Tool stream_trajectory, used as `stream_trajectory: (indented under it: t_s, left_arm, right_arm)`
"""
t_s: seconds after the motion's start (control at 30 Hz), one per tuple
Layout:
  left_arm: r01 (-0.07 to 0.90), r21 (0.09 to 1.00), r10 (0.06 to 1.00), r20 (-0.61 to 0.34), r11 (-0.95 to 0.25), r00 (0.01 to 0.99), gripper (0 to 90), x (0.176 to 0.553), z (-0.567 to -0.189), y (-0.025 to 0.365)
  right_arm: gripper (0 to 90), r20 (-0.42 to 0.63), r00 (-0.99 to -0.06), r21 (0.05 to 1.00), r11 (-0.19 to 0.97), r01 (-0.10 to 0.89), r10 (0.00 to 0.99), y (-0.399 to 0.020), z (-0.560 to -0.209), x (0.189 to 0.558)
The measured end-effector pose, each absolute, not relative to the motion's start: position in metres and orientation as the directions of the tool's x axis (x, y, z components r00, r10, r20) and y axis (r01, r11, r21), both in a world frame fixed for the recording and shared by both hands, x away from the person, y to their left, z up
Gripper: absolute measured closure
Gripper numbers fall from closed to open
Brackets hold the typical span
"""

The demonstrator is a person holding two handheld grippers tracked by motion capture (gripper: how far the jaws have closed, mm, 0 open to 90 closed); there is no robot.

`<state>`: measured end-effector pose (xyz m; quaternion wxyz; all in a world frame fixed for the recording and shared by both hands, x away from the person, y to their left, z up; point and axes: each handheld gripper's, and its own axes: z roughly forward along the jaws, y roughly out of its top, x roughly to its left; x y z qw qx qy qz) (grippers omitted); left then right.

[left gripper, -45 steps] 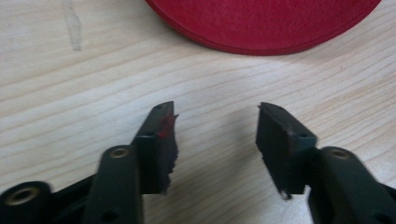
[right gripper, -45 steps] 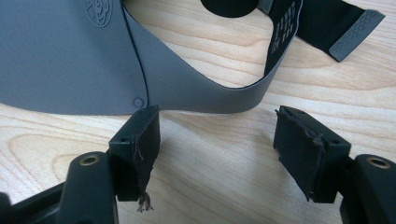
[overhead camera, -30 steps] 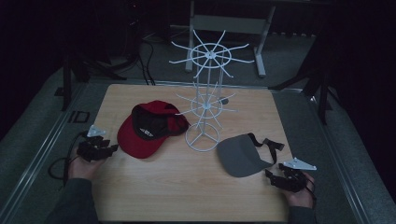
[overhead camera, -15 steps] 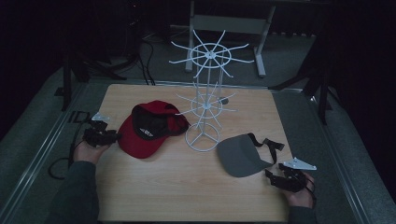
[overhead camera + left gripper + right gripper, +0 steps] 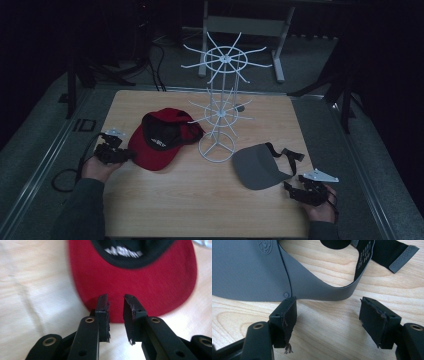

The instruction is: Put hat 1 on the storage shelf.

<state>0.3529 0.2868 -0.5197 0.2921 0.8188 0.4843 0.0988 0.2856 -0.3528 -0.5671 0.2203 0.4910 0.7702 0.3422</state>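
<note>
A red cap with a black front lies left of centre on the wooden table. My left gripper is at the brim's left edge. In the left gripper view its jaws have just been closing and stand a narrow gap apart. The red brim shows in that gap, with no pad pressing on it. A grey visor with a black strap lies at the right. My right gripper rests just in front of it, jaws wide open facing the visor's band.
A white wire display rack with two tiers of radial hooks stands in the middle of the table, between the cap and the visor. Metal rails border the table on both sides. A cable trails from the left gripper.
My left gripper has moved right and up the picture, from the table's left edge to the cap's brim. The right gripper and the visor have stayed put.
</note>
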Motion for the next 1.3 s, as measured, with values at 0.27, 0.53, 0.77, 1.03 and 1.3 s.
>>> stream_trajectory:
  t_s: [0.27,0.53,0.77,1.03,1.3]
  left_arm:
    - [0.718,0.635,0.889,-0.104,-0.285,0.445,68.1,0.361,-0.51,0.3]
    - [0.759,0.594,0.898,-0.133,-0.266,0.42,60.6,0.387,-0.514,0.304]
    - [0.78,0.555,0.874,-0.177,-0.291,0.452,72.9,0.384,-0.519,0.301]
    - [0.755,0.578,0.796,-0.277,-0.309,0.538,74.9,0.347,-0.518,0.286]
    - [0.748,0.548,0.723,-0.332,-0.374,0.605,68.8,0.337,-0.526,0.264]
  right_arm:
    - [29.9,-0.003,-0.42,0.744,0.283,0.606,0.907,-0.353,-0.567,0.286]
    - [29.9,-0.003,-0.421,0.743,0.284,0.606,0.907,-0.353,-0.567,0.286]
    - [29.8,-0.002,-0.421,0.744,0.283,0.606,0.907,-0.353,-0.567,0.286]
    - [29.8,-0.004,-0.421,0.743,0.284,0.606,0.907,-0.353,-0.567,0.286]
    - [29.7,-0.004,-0.42,0.743,0.283,0.606,0.908,-0.353,-0.567,0.286]
